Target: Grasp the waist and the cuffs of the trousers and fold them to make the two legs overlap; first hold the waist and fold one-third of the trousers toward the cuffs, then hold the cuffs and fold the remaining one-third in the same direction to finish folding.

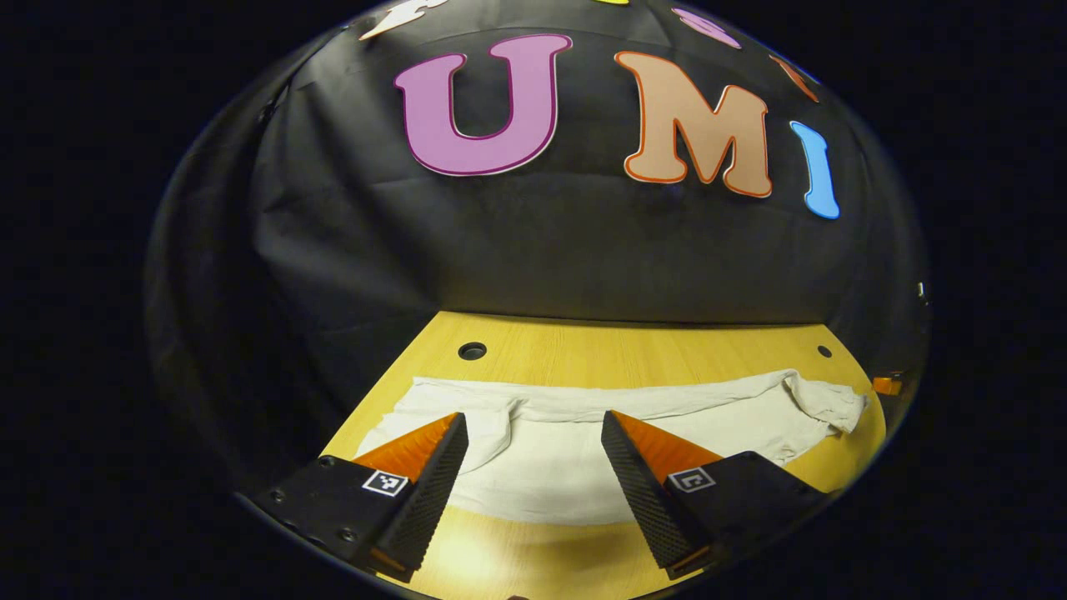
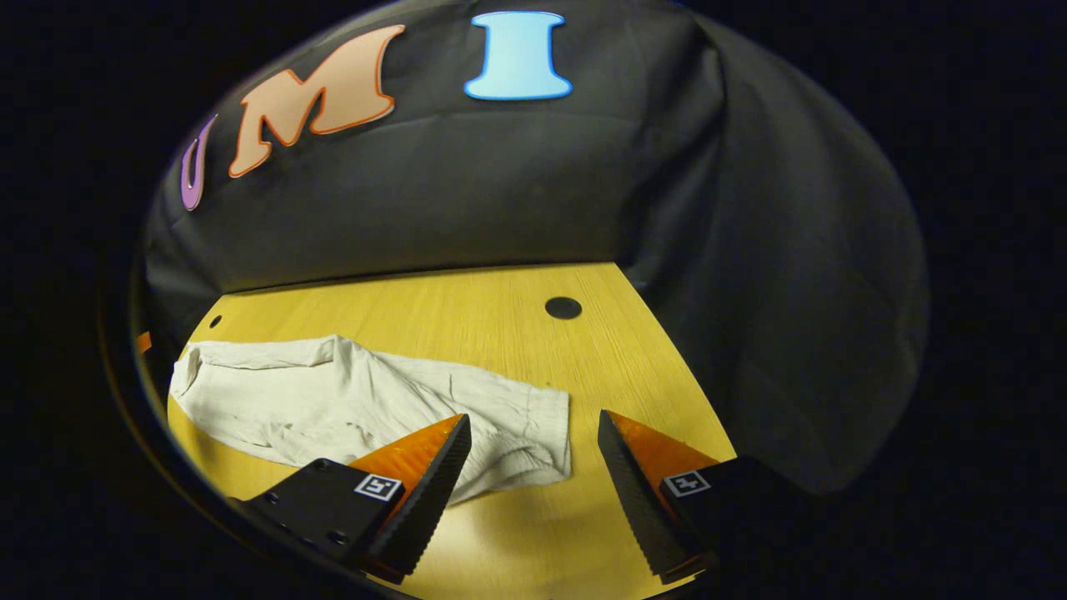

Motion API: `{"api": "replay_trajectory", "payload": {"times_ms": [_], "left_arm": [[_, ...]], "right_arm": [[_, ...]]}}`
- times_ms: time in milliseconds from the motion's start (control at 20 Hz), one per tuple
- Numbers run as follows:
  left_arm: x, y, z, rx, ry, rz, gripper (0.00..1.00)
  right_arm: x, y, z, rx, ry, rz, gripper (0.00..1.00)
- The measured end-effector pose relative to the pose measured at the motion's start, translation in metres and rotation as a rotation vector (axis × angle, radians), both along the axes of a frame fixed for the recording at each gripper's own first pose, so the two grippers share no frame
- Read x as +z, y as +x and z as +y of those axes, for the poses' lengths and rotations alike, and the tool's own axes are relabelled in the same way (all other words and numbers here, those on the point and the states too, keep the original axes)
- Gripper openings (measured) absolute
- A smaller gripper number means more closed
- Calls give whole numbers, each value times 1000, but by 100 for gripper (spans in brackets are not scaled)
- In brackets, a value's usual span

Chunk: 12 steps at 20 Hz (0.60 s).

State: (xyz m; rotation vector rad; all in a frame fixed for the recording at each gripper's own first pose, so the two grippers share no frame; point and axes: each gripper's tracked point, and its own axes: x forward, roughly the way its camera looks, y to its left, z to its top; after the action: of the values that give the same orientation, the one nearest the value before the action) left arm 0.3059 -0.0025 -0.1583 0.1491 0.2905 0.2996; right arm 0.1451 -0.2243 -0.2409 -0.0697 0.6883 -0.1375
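At the bottom of the left gripper view, the left gripper (image 1: 533, 475) hangs with its jaws spread wide and nothing between them, above the near edge of the trousers (image 1: 583, 433); its fingers (image 1: 433, 483) appear clear of the cloth, though contact cannot be ruled out from this angle. Likewise, in the right gripper view, the right gripper (image 2: 533, 479) stands open and empty, one finger over the near corner of the trousers (image 2: 350, 400) and the other over bare table (image 2: 533, 525). Beyond the fingers, the pale trousers lie lengthwise across the yellow wooden table (image 1: 583, 342), stretched flat in one long strip with a bunched, wrinkled end at one side. Judged from this lie, the legs may already overlap, but neither third-fold has been made: the waist fold and the cuff fold both appear still to be done, and no grasp is yet taken. Which end is waist and which is cuffs cannot be told with certainty; the straight-cut end near the right gripper looks like a hem or band. Whether one or two layers of leg lie there is also unclear. Farther off, two dark holes (image 1: 472, 351) mark the tabletop, and the booth wall (image 1: 533, 250) closes the scene behind. A small orange object (image 1: 888, 385) at the table's far side is cut off and unidentifiable.
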Motion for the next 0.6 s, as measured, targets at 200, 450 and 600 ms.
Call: {"api": "replay_trajectory", "payload": {"times_ms": [200,450,600], "left_arm": [[-3,2,2,28,24,2,96],[2,3,-1,38,-37,6,96],[1,4,-2,44,-44,-6,96]], "right_arm": [[-32,-4,-2,-39,91,43,94],[-51,-6,-3,-106,238,56,97],[-65,-7,5,-117,323,81,97]]}}
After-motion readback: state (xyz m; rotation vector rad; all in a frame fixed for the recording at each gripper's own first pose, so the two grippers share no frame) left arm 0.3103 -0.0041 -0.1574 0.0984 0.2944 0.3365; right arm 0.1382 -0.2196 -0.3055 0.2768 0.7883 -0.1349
